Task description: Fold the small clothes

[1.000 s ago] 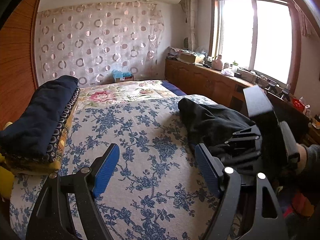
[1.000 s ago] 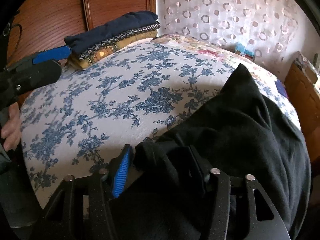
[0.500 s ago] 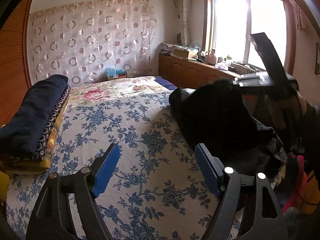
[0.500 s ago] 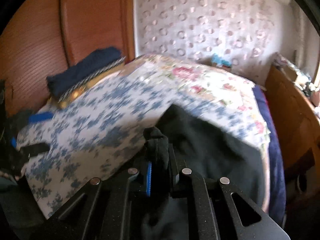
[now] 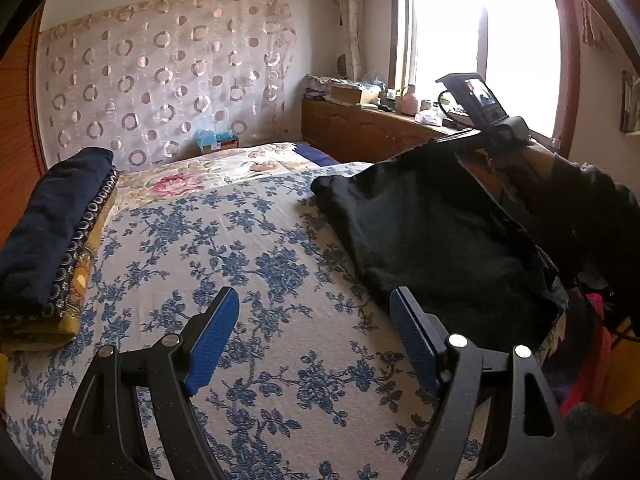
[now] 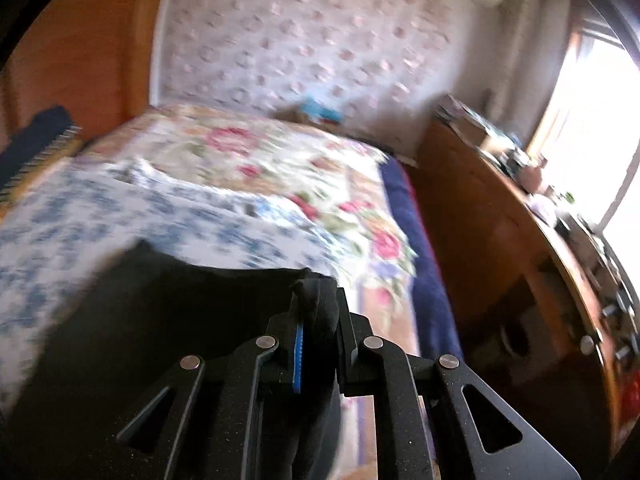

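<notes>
A black garment point(image 5: 432, 232) lies on the right side of the bed, one edge lifted off the cover. My right gripper point(image 6: 318, 320) is shut on a bunched fold of the black garment point(image 6: 132, 320), which hangs down to the left beneath it. In the left wrist view the right gripper's body point(image 5: 486, 112) shows high at the right, above the cloth. My left gripper point(image 5: 316, 320) stands open low over the blue-flowered bedspread point(image 5: 240, 272), with nothing between its blue pads point(image 5: 212, 332). It is just left of the garment's near edge.
A stack of folded clothes point(image 5: 52, 240), dark blue on top, sits at the bed's left side by the wooden headboard. A wooden cabinet point(image 5: 368, 132) with clutter runs under the window on the right. More clothes, red among them point(image 5: 592, 360), lie at the bed's right edge.
My right gripper closed on the black garment's edge and lifted it up and to the right, rolling as it went. The left gripper stayed open and drifted slightly over the bedspread.
</notes>
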Available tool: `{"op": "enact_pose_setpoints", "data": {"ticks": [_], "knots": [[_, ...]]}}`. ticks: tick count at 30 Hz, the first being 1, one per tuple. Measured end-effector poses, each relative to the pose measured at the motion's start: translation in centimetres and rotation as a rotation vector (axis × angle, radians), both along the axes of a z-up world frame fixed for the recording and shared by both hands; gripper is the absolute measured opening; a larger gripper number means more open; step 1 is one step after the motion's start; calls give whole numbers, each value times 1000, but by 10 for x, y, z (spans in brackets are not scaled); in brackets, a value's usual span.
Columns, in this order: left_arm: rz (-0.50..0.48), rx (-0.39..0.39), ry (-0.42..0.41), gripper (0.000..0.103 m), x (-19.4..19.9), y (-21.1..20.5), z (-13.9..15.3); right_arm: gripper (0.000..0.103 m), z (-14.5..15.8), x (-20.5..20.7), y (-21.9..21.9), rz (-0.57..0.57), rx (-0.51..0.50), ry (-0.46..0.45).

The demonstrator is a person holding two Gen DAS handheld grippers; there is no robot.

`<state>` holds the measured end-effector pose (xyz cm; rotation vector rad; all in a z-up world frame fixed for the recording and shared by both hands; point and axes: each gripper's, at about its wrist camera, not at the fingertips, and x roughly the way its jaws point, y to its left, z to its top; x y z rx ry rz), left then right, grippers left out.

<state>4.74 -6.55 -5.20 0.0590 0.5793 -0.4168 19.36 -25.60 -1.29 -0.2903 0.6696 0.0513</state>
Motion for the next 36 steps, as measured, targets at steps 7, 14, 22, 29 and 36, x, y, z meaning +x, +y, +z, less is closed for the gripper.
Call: {"op": "enact_pose_setpoints", "data": {"ticks": [7, 14, 22, 29, 36], "knots": [[-25, 0, 26, 79, 5, -10, -3, 45, -1, -19, -5, -30, 67, 14], [-67, 7, 62, 79, 38, -26, 10, 58, -14, -34, -36, 35, 131, 66], [-108, 96, 62, 79, 104, -66, 27, 59, -21, 0, -70, 49, 250, 118], [-109, 100, 124, 79, 158, -91, 16, 67, -38, 22, -97, 71, 346, 175], [-94, 100, 189, 79, 208, -106, -2, 80, -52, 43, -133, 100, 519, 208]]}}
